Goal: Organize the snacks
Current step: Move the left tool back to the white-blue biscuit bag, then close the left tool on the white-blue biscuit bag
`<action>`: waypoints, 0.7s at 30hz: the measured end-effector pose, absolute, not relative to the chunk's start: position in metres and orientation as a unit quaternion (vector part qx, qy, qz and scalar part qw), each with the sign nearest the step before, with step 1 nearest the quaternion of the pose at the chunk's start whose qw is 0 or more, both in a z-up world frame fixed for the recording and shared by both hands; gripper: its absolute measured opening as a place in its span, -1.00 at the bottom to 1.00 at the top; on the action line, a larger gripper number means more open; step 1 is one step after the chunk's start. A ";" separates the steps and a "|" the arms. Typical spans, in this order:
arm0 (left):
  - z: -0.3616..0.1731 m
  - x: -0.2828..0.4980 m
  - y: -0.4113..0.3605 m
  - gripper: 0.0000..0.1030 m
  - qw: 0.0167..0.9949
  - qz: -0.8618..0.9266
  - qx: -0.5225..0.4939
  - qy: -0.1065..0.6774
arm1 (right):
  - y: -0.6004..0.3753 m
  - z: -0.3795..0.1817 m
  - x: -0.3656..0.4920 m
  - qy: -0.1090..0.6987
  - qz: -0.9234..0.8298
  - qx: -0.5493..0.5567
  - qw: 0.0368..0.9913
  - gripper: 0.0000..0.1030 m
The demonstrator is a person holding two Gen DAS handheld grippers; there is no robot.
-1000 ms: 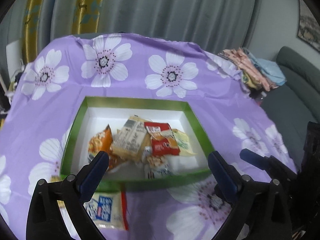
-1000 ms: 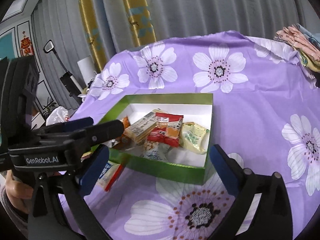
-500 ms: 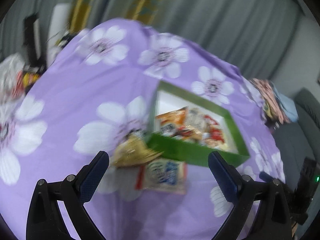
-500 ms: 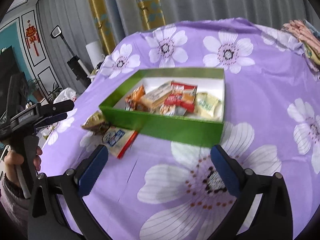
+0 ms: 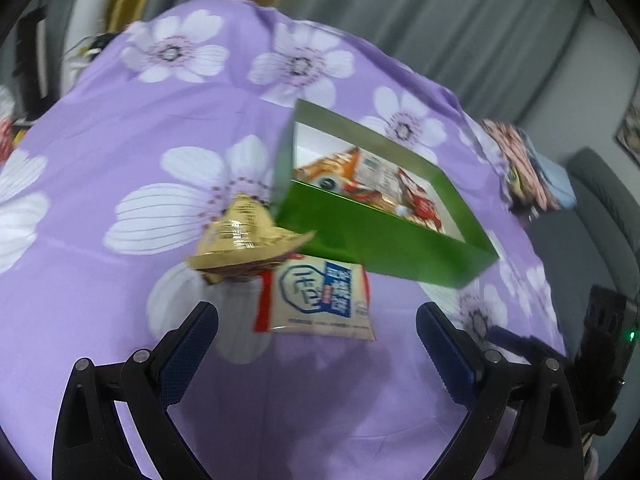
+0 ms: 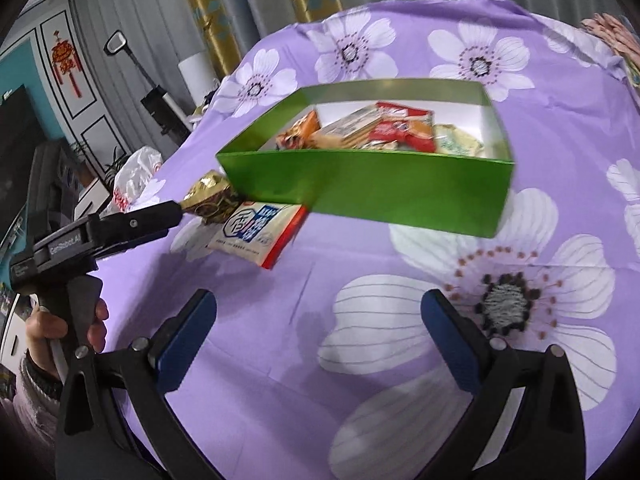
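**Left wrist view: two packets lie loose ahead of spread tongs**

Left wrist view shows the left gripper [image 5: 316, 330] with its blue-padded jaws wide apart and nothing between them. Just beyond the tips, on the purple flowered cloth [image 5: 120, 128], lies a white-and-blue packet [image 5: 320, 298] with a red edge, roughly centred between the two jaws but not touched by either. A crumpled gold packet [image 5: 244, 240] sits just to the far left of it, overlapping its far corner and resting against the near-left corner of the green box [image 5: 384, 240]. Inside the box are several snack packs [image 5: 372, 184], orange, tan and red.

From the right wrist view, the right gripper [image 6: 318, 314] is likewise spread wide and empty, held over bare cloth near the box's long near wall. The box stands well beyond its tips; both loose packets lie to the far left. The left gripper appears there from the side, gripped by a hand [image 6: 60, 332], its tip close to the gold packet.
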State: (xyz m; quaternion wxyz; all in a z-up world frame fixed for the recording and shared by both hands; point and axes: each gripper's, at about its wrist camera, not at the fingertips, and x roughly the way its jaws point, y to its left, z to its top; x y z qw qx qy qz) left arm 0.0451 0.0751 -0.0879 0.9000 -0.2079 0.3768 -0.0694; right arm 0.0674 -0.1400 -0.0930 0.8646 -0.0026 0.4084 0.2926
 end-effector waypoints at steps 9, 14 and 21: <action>-0.100 0.079 0.063 0.92 0.881 -0.089 -0.200 0.420 | -0.094 -0.109 0.085 0.438 0.314 -0.032 0.842 0.91; -0.116 0.088 0.071 0.92 0.866 -0.098 -0.235 0.431 | -0.075 -0.119 0.098 0.449 0.321 -0.034 0.833 0.78; -0.120 0.087 0.079 0.85 0.862 -0.107 -0.256 0.424 | -0.061 -0.124 0.110 0.454 0.325 -0.030 0.829 0.60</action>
